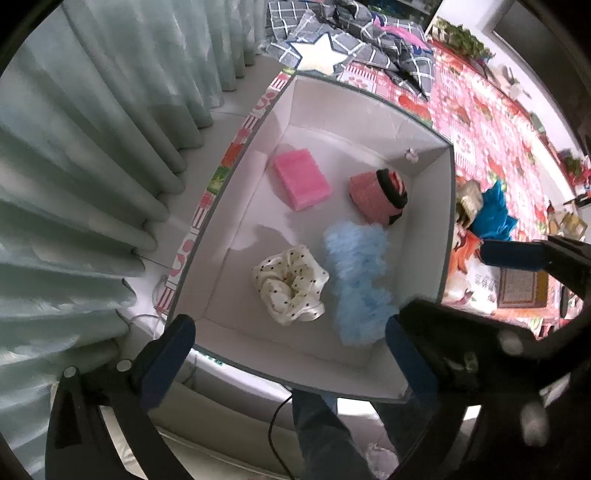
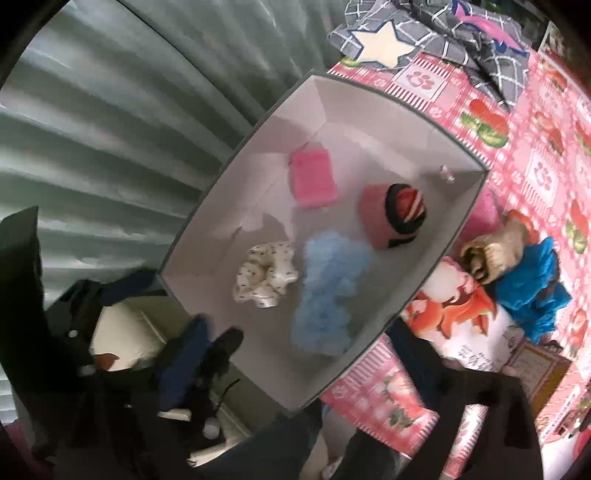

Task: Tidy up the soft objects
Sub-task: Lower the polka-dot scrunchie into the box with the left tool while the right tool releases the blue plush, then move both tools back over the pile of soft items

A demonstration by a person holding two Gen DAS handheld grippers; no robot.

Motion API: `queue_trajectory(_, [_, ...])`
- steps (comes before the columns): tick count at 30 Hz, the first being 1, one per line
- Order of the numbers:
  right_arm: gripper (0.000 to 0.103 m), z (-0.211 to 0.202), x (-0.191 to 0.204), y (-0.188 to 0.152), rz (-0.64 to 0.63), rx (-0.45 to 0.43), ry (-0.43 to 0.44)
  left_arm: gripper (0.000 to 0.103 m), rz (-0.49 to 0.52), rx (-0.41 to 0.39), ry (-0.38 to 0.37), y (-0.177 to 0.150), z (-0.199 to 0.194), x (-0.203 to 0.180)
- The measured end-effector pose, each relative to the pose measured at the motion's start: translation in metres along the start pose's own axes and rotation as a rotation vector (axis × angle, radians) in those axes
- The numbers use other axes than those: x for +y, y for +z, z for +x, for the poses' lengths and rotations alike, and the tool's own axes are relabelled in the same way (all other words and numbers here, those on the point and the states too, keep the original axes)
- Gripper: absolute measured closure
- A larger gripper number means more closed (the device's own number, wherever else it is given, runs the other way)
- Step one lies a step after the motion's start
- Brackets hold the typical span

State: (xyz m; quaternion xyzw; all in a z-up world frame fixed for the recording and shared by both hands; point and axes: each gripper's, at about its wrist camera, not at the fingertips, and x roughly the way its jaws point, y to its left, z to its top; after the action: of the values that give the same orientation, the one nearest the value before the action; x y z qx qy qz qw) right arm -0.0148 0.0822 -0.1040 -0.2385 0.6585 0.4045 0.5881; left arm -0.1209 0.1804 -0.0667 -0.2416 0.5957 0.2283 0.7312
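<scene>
At the bottom of the left wrist view, the left tongs (image 1: 291,347) stand spread wide and released, one blue-padded finger at lower left and the other at lower right, nothing between them. They hang over the near edge of a white box (image 1: 369,107) that fills the middle of the frame. Nearest inside the box lie a cream polka-dot scrunchie (image 1: 290,286) and, touching it on the right, a pale blue fluffy piece (image 1: 356,280). Farther in sit a pink sponge block (image 1: 301,178) and a pink rolled cloth with a black-and-red striped band (image 1: 378,195), apart from each other.

In the right wrist view the right tongs (image 2: 295,354) are blurred but also parted and empty, at the lower part of the frame. Right of the box, on the red patterned tabletop (image 2: 546,173), lie a beige glove (image 2: 495,247) and a bright blue frilly thing (image 2: 535,291). At the top edge rests grey checked cloth (image 2: 436,33) with a white star (image 2: 384,46).
</scene>
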Motion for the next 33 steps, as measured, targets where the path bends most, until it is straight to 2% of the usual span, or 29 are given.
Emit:
queue_trajectory(10, [0.0, -0.009, 0.001, -0.002, -0.002, -0.016, -0.001, 0.0, -0.012, -0.003, -0.006, 0.003, -0.002, -0.002])
queue_trajectory(21, [0.0, -0.021, -0.009, -0.006, 0.035, -0.05, 0.017, 0.0, 0.027, -0.012, 0.01, 0.005, -0.01, -0.015])
queue_trajectory(26, [0.0, -0.038, -0.024, -0.011, 0.081, -0.072, 0.032, 0.0, 0.074, -0.026, -0.008, 0.016, -0.018, -0.034])
queue_trajectory(33, [0.0, -0.085, -0.075, -0.027, 0.213, -0.141, 0.057, 0.0, 0.203, -0.047, -0.051, 0.038, -0.029, -0.087])
